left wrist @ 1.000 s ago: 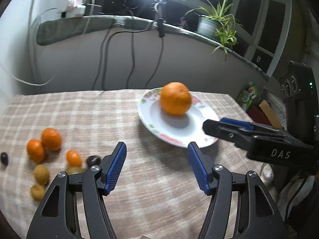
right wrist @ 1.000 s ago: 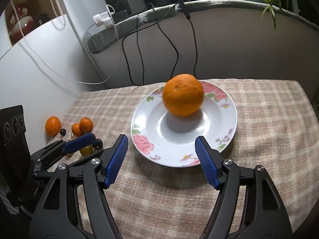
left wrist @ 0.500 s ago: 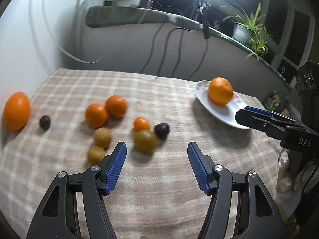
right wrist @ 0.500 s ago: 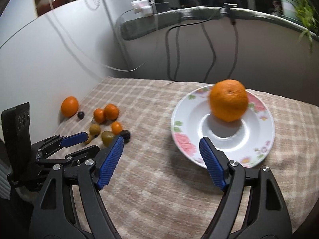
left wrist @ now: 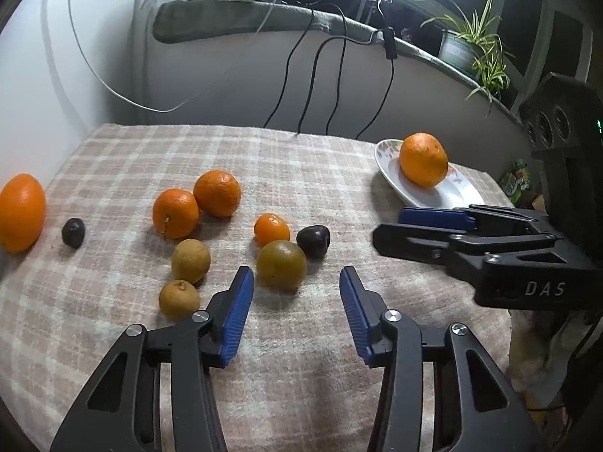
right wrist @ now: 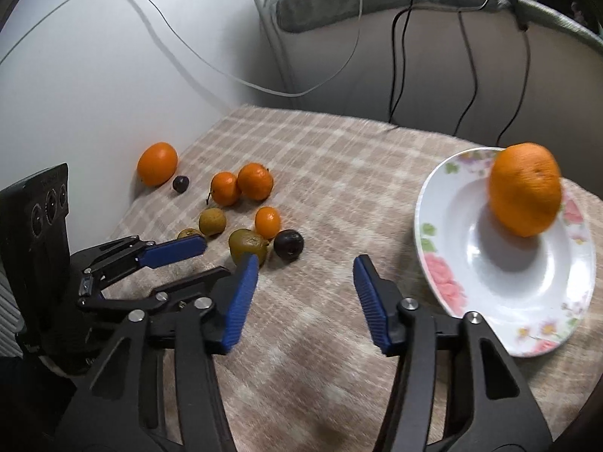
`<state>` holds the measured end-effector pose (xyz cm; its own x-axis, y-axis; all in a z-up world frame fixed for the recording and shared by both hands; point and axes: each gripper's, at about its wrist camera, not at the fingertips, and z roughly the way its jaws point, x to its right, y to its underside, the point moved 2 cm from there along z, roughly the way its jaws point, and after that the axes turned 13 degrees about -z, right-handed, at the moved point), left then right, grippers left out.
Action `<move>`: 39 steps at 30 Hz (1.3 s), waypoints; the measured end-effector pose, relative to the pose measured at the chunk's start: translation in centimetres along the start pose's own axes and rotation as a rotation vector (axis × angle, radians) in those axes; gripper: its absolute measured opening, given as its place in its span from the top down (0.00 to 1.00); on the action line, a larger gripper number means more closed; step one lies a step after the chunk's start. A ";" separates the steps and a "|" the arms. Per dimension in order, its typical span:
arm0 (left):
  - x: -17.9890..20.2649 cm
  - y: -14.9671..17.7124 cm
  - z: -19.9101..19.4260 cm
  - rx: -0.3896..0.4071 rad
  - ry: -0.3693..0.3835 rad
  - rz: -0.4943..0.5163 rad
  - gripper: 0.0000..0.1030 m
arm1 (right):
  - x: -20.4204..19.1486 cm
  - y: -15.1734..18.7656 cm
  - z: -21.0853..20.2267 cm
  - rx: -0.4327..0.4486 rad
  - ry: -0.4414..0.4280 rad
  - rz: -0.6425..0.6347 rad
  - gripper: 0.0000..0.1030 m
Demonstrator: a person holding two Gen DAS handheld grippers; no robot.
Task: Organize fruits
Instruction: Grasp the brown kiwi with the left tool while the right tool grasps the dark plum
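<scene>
A big orange lies on a white flowered plate at the right; both show in the right wrist view, the orange on the plate. Loose fruit lies at the table's left: an olive-brown fruit, a dark plum, a small mandarin, two oranges, two tan fruits, a large orange and a dark berry. My left gripper is open and empty, just short of the olive-brown fruit. My right gripper is open and empty between fruit and plate.
A checked cloth covers the table. A wall with hanging cables runs behind it, a white wall on the left. A potted plant stands on the ledge. The table edge drops off at right.
Both grippers have swung left from the plate toward the loose fruit. My left gripper has come closer to the olive-brown fruit. The orange stays on the plate.
</scene>
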<state>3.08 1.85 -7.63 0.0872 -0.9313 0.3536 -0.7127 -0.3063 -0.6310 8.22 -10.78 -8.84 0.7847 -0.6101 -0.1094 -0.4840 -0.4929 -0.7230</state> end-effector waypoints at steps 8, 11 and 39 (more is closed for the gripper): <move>-0.4 -0.3 1.2 -0.031 -0.022 0.002 0.57 | 0.0 -0.7 3.0 -0.053 -0.047 0.009 0.59; -0.5 -0.6 1.5 -0.040 -0.023 -0.001 0.58 | 0.1 -0.9 3.9 -0.071 -0.054 0.010 0.59; -1.1 -1.1 2.8 -0.089 -0.014 -0.040 0.72 | -0.4 -1.6 6.2 -0.095 -0.092 0.010 0.77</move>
<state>5.70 2.67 -9.24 0.1263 -0.9214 0.3676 -0.7672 -0.3256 -0.5526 11.09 -5.93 -11.92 0.8096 -0.5581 -0.1818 -0.5235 -0.5464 -0.6538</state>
